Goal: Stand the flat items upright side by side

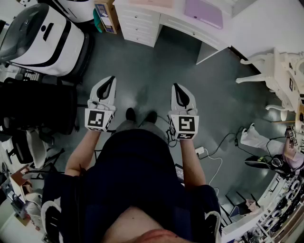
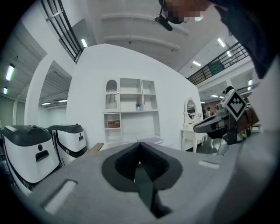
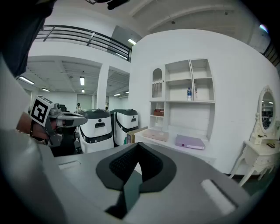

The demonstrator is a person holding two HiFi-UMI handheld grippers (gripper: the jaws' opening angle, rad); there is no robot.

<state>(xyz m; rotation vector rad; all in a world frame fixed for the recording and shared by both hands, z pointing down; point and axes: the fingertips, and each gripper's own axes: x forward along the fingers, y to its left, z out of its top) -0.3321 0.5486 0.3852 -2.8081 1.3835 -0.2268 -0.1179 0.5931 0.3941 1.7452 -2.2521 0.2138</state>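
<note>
In the head view my left gripper point(image 1: 109, 82) and right gripper point(image 1: 177, 90) are held side by side over the grey floor, both shut and empty. A flat purple folder point(image 1: 204, 13) lies on the white desk point(image 1: 190, 29) ahead, and a flat pink item point(image 1: 153, 2) lies beside it at the top edge. In the right gripper view the purple folder point(image 3: 189, 141) and pink item point(image 3: 154, 135) lie flat on the desk beyond my shut right gripper point(image 3: 138, 149). The left gripper view shows my shut left gripper point(image 2: 139, 146) aimed at the same desk, well short of it.
Two white machines point(image 1: 42, 35) stand at the left next to a black chair point(image 1: 38, 109). White drawers point(image 1: 137, 23) sit under the desk. A white dressing table point(image 1: 280, 71) stands at the right. Cables point(image 1: 216, 152) trail on the floor. A wall shelf unit point(image 3: 188, 87) rises above the desk.
</note>
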